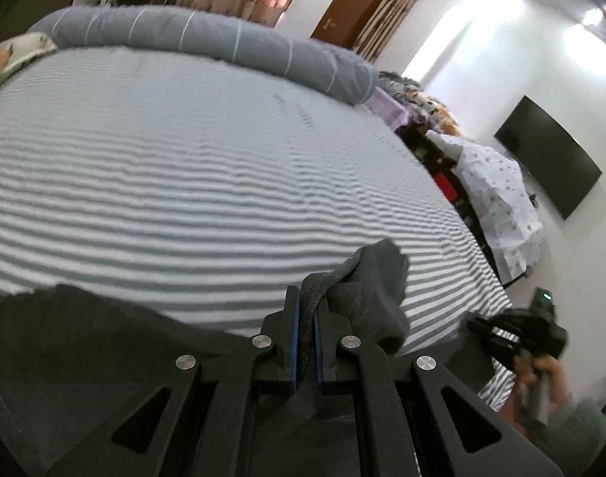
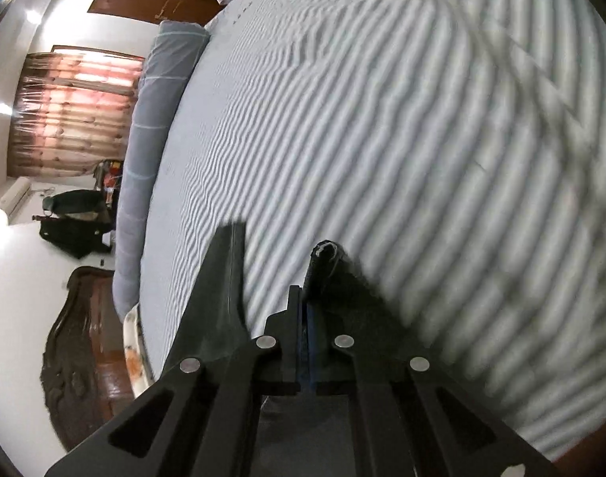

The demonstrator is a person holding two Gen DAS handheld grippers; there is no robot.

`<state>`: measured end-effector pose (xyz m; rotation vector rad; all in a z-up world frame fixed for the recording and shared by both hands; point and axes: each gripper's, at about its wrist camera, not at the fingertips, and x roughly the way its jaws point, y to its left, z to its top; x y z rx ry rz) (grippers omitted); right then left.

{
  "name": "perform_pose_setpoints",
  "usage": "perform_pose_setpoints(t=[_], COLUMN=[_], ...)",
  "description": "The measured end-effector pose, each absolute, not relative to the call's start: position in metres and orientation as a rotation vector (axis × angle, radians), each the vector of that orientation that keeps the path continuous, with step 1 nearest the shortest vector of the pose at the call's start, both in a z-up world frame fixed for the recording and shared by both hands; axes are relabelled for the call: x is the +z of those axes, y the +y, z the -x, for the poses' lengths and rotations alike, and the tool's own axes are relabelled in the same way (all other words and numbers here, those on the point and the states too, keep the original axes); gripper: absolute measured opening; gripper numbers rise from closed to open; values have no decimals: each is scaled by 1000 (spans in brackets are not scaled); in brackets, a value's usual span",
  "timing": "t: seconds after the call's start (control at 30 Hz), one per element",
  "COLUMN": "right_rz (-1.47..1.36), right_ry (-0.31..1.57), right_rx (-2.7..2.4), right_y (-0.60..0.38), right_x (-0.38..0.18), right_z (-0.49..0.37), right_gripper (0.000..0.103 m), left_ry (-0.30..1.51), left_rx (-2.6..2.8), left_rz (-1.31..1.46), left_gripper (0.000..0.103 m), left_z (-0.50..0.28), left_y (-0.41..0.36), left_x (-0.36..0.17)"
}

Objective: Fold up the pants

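The pants [image 1: 84, 342] are dark grey cloth, held up over a grey-and-white striped bed [image 1: 207, 183]. My left gripper [image 1: 306, 318] is shut on an edge of the pants, with a flap [image 1: 374, 290] sticking up past the right finger. My right gripper [image 2: 304, 318] is shut on another edge of the pants [image 2: 219, 302], with a seamed corner [image 2: 326, 258] poking above the fingers. The right gripper also shows, blurred, at the right edge of the left wrist view [image 1: 525, 334]. Most of the pants hang below the fingers, out of view.
A rolled grey blanket [image 1: 207, 35] lies along the far edge of the bed, also in the right wrist view [image 2: 148, 151]. A patterned pillow [image 1: 8, 59] sits at the far left. Clutter and a cloth-covered stand [image 1: 497, 198] line the bed's right side. A black screen [image 1: 549, 159] hangs on the wall.
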<state>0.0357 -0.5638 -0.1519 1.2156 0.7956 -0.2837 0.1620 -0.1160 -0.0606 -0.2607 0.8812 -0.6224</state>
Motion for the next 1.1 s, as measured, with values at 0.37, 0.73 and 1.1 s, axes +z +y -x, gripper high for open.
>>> perform_pose_setpoints(t=[0.37,0.73,1.1], right_rz=[-1131,-1065,-1038], right_ry=[875,893,970], right_rx=[-377,-443,-439], right_y=[-562,-573,-555], right_x=[-158,-140,-171], right_z=[-52,19,51], right_gripper=[27,35,12], left_ry=[866,873,877], left_rx=[-661,-651,-643], left_rz=[248,279,262], left_gripper=[6,6,6], left_z=[-160,-161,-158], left_y=[-119,-114,-116], left_x=[-55,-57,-54])
